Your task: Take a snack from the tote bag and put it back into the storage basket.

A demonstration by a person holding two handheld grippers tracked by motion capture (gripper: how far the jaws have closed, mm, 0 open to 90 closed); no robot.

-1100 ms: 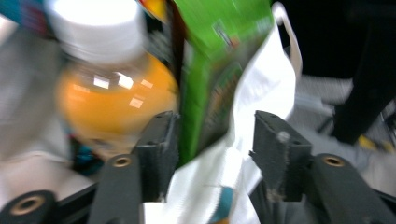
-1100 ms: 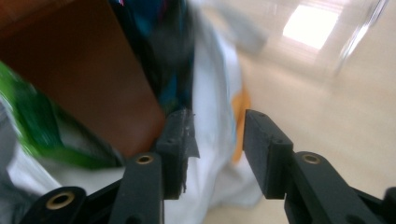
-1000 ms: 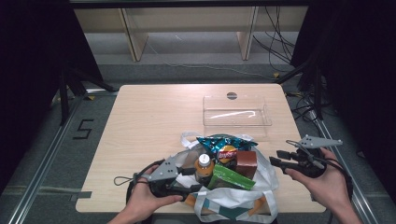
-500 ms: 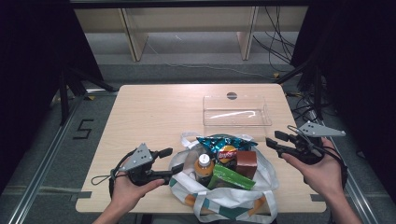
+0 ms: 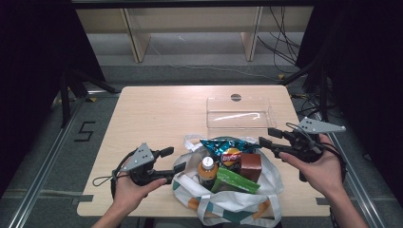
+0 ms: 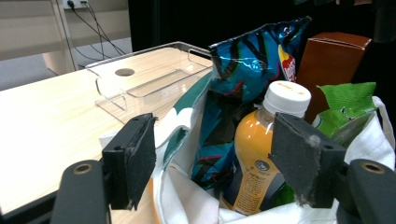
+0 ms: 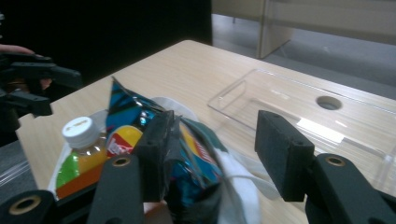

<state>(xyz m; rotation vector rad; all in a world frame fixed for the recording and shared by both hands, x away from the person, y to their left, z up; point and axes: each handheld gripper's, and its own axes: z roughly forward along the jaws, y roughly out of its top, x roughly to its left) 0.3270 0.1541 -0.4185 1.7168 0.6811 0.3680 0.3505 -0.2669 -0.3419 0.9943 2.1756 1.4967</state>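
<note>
Hovering at the lower left of the high view, the left claw (image 5: 176, 160) has its jaws spread wide with nothing clamped between them, tips pointing right at the white bag (image 5: 228, 204) just beside it. In the left claw view the jaws frame the bag's near edge, apart from it, with the orange drink bottle (image 6: 261, 154) and its white cap sitting between them farther back.

Over at the right of the high view, the right claw (image 5: 267, 139) is parted too, and its jaws have just been opening; its tips sit at the upper right edge of the bag. In the right claw view the blue chip packet (image 7: 187, 154) and a fold of the bag's rim lie in the gap, close against the left jaw, while the other jaw stands clear, so no grip.

The bag sits at the bottom centre of the wooden surface (image 5: 157, 114), mouth open. Inside, the chip packet (image 5: 223, 149) is at the top, the bottle (image 5: 207, 167) at the left, a brown box (image 5: 250, 166) at the right, and a green packet (image 5: 235, 179) lies across the front. A clear plastic tray (image 5: 240, 114) rests on the surface just above the bag, in the upper right part of the tabletop.
</note>
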